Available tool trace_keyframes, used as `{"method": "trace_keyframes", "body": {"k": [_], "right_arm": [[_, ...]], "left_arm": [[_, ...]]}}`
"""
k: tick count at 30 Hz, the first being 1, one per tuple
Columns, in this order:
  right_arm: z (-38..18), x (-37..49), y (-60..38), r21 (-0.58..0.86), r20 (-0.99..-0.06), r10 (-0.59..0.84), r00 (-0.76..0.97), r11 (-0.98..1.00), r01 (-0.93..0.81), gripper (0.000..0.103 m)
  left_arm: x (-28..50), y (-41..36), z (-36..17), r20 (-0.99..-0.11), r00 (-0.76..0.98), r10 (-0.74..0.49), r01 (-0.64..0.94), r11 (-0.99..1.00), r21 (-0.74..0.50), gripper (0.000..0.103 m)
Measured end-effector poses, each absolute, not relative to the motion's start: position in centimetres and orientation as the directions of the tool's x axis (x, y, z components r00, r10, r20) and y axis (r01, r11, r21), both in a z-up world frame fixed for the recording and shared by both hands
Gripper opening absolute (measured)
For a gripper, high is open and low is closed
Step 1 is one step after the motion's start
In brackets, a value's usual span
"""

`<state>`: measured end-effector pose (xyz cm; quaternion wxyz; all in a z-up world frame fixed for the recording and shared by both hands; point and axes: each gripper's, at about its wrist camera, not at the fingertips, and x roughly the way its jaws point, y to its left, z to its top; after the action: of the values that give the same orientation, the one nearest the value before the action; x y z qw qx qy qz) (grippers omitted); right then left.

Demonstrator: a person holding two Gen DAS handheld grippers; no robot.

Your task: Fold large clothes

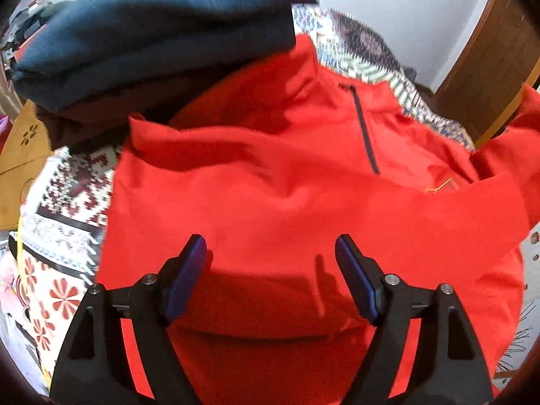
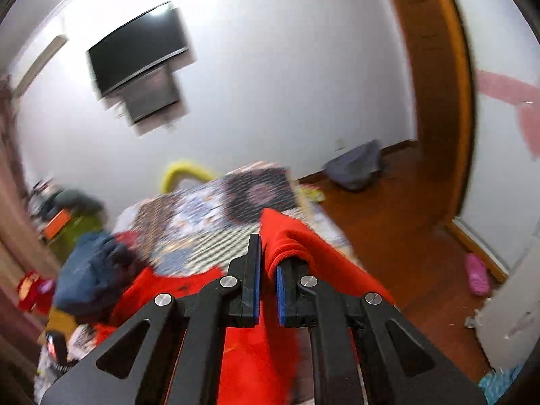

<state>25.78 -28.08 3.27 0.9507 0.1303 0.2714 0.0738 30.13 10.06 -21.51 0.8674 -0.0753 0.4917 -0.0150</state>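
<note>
A red zip-neck jacket (image 1: 287, 182) lies spread on a patterned bed cover (image 1: 64, 209), collar at the far end, dark zipper down its chest. My left gripper (image 1: 270, 253) is open and empty just above the jacket's lower part. My right gripper (image 2: 268, 263) is shut on a bunched fold of the red jacket (image 2: 287, 236) and holds it lifted above the bed; the cloth drapes over the right finger and hangs down between the arms.
A stack of folded dark blue clothes (image 1: 162, 30) sits at the jacket's far left, also in the right wrist view (image 2: 91, 270). A wooden door frame (image 2: 435, 84), wooden floor (image 2: 388, 209), wall TV (image 2: 135, 54) and a yellow cardboard box (image 1: 20, 148) surround the bed.
</note>
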Motion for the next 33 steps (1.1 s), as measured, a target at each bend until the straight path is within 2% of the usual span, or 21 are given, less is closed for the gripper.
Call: {"method": "trace_keyframes", "body": {"k": [4,9,16,17,20,23,27,33], "right_arm": [[0.3,26.4,-23.5,0.274,-0.566,0.292,0.771,0.949,-0.159,0.007],[-6.1,27.6,-18.7,0.285,-0.71,0.361,0.605,0.932,-0.222,0.007],[-12.0,26.7,-15.9,0.269,-0.837,0.35,0.42,0.932,-0.242,0.008],[-12.0,26.3,-15.7,0.263,-0.844,0.347,0.409,0.932,-0.248,0.009],[-11.8,25.5,-15.6,0.255,-0.86,0.347,0.374,0.928,-0.273,0.026],[-10.5,24.8,-16.3,0.244,-0.848,0.347,0.401,0.926,-0.287,0.038],[-8.2,24.2,-18.6,0.242,-0.801,0.344,0.49,0.934,-0.262,0.04],[-6.3,25.7,-24.7,0.336,-0.75,0.321,0.578,0.938,-0.085,0.051]], "left_arm": [[28.8,10.5,-19.2,-0.813,0.572,-0.111,-0.034,0.987,-0.159,0.078],[27.0,10.9,-16.9,-0.771,0.62,-0.143,0.0,0.983,-0.183,0.078],[25.5,10.6,-16.4,-0.759,0.631,-0.162,0.021,0.981,-0.192,0.078],[25.3,10.5,-16.5,-0.758,0.631,-0.162,0.02,0.981,-0.192,0.078],[25.2,10.2,-16.9,-0.767,0.621,-0.163,0.024,0.982,-0.19,0.078],[25.3,9.7,-17.3,-0.775,0.616,-0.142,0.017,0.986,-0.168,0.078],[25.5,8.8,-17.3,-0.776,0.617,-0.132,0.025,0.989,-0.148,0.078],[25.9,7.8,-16.7,-0.763,0.634,-0.126,0.039,0.991,-0.131,0.078]]}}
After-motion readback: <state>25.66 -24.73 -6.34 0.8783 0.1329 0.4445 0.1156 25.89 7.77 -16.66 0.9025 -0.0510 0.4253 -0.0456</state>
